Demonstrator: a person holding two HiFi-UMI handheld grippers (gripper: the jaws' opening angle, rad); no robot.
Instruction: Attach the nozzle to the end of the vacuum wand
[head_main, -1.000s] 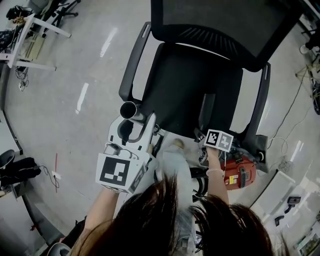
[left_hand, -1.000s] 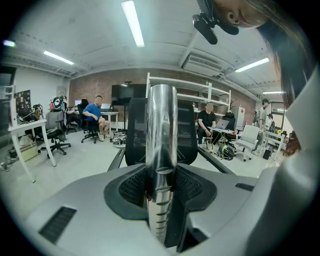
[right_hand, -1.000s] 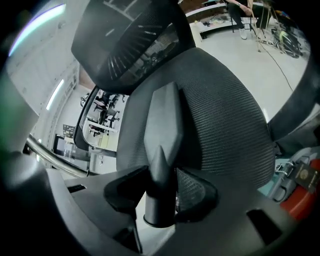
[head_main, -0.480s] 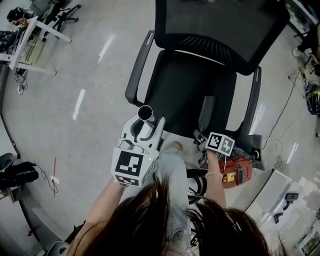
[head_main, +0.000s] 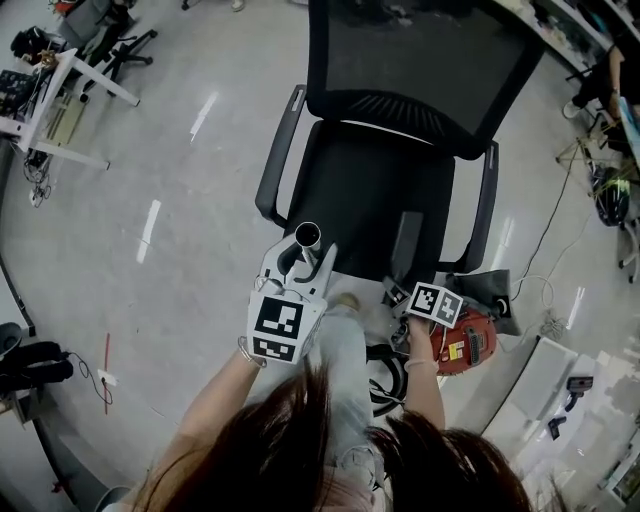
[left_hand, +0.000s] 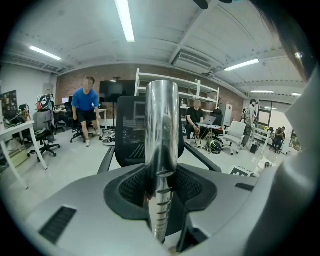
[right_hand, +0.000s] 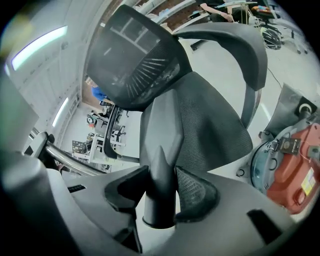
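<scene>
Pinching a chrome vacuum wand (left_hand: 161, 125) in the left gripper (left_hand: 161, 192), dark mesh pads pressed on its ribbed lower stretch, tube rising past the jaws with the open end on top. Clamping a black nozzle (right_hand: 161, 150) in the right gripper (right_hand: 159, 192) the same way, pads tight on the round collar, flattened tip pointing away toward a chair seat. Holding the two tools side by side yet apart, wand at left, nozzle at right, not joined. Leaning over a red vacuum body (head_main: 465, 340) on the floor, just right of the right gripper in the head view. Facing a black mesh office chair (head_main: 400, 60) right behind both tools, wand end showing against the seat's front edge, nozzle against the seat's right part. Farther off, looking across a pale glossy floor (head_main: 150, 150) to a white table (head_main: 60, 90) at left, and, in the left gripper view, to white shelving (left_hand: 200, 90) and a person in a blue shirt (left_hand: 85, 102) near the back wall.
</scene>
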